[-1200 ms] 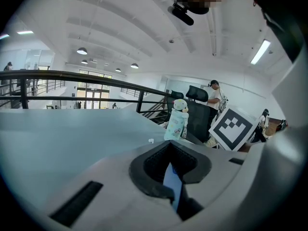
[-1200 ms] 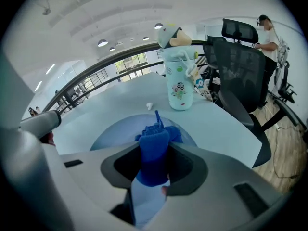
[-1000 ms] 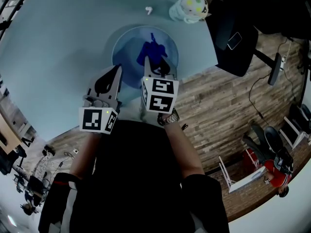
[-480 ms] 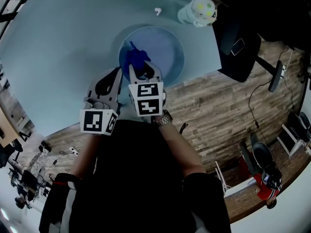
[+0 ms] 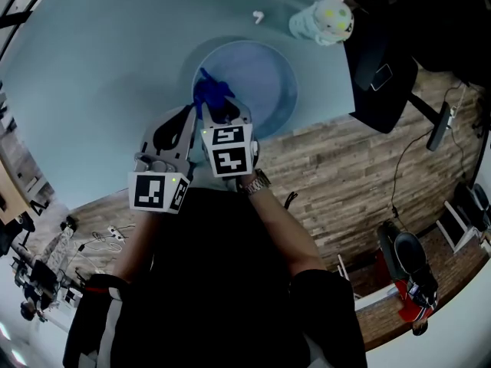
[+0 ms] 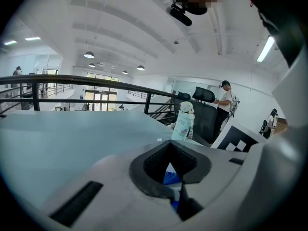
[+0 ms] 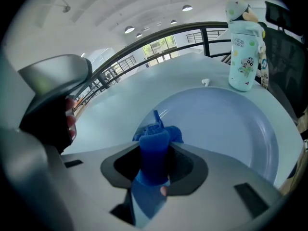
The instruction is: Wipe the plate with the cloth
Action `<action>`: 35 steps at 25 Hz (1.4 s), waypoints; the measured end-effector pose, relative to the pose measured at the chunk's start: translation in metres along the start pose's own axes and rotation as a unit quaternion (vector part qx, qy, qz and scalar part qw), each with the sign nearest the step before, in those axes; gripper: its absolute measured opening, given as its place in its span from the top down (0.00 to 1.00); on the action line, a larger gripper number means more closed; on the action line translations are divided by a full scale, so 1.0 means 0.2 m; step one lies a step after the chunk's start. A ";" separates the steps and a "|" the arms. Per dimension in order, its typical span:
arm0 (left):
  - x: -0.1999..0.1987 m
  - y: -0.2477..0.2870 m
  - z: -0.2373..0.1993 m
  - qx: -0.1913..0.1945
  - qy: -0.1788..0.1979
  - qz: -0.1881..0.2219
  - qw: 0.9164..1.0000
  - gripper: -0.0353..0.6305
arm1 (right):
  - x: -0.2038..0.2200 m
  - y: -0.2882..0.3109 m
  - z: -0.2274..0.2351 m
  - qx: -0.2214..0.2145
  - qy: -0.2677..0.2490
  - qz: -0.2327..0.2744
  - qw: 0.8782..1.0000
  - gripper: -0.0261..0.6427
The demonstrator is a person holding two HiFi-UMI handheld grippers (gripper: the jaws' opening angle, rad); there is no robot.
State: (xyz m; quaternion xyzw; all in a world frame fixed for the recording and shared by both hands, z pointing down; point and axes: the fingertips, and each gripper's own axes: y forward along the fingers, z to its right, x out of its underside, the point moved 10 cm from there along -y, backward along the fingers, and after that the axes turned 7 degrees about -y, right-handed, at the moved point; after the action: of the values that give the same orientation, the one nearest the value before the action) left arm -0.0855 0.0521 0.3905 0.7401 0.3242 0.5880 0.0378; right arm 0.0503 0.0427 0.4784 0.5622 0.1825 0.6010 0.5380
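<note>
While the right claw [image 5: 224, 112] is pinching the cloth [image 5: 209, 90] on the plate's [image 5: 268, 75] edge, wiping is looking unfinished; the left claw [image 5: 184, 117] is resting pressed together beside the plate.

Both forearms reach forward from the body, close side by side. The left gripper [image 5: 184, 118] has its jaws together on nothing. The right gripper [image 5: 224, 112], just beside it, clamps the cloth [image 5: 211, 92].
</note>
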 end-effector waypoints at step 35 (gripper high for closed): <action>0.00 0.06 0.12 0.046 0.017 -0.008 0.999 0.95 | 0.06 -0.17 0.40 0.117 0.049 0.006 0.992 0.78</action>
State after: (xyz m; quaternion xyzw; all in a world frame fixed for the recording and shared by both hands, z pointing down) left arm -0.0580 0.0503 0.3890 0.7285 0.3571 0.5846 0.0034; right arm 0.1387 0.0342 0.4797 0.5920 0.2743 0.6054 0.4558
